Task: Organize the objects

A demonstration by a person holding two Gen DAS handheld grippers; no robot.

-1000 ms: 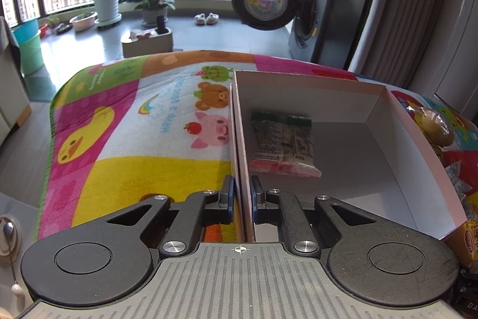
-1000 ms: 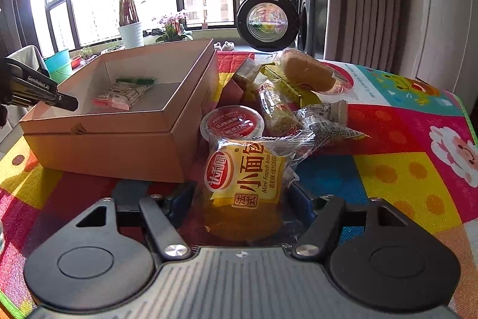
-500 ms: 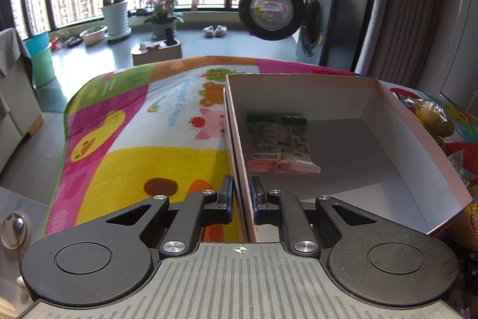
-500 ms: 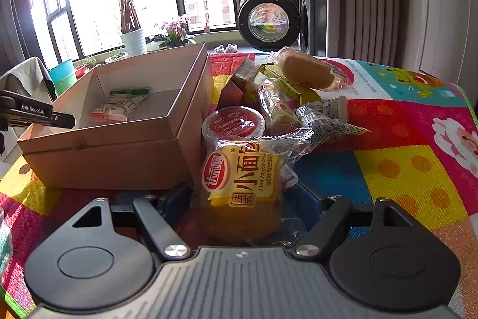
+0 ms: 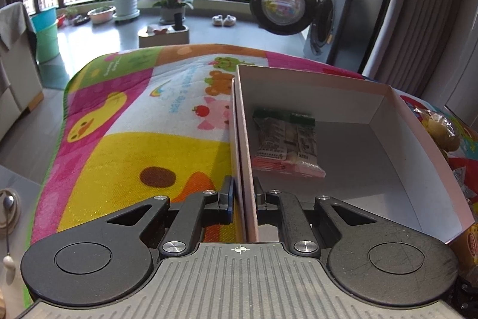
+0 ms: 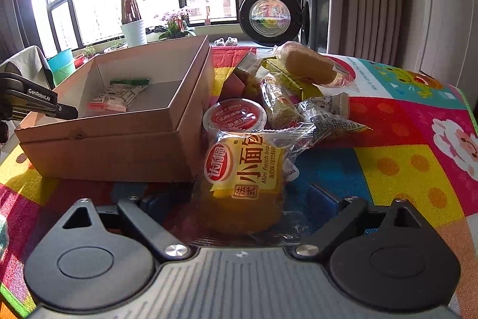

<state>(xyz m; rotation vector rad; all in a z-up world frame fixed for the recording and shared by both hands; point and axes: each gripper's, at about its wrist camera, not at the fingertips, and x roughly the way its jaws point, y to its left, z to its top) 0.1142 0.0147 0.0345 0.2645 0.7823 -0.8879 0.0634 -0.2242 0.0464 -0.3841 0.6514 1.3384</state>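
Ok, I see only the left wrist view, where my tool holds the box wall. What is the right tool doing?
Observer: The right tool is open, with one finger on each side of a yellow bread packet. It is not pinching it.
Operator: Where does this packet lie?
Observer: On the mat, close beside the outer wall of the box.
Operator: Is something else near it?
Observer: Yes, a cup with a red lid stands right behind the packet, next to the box wall.
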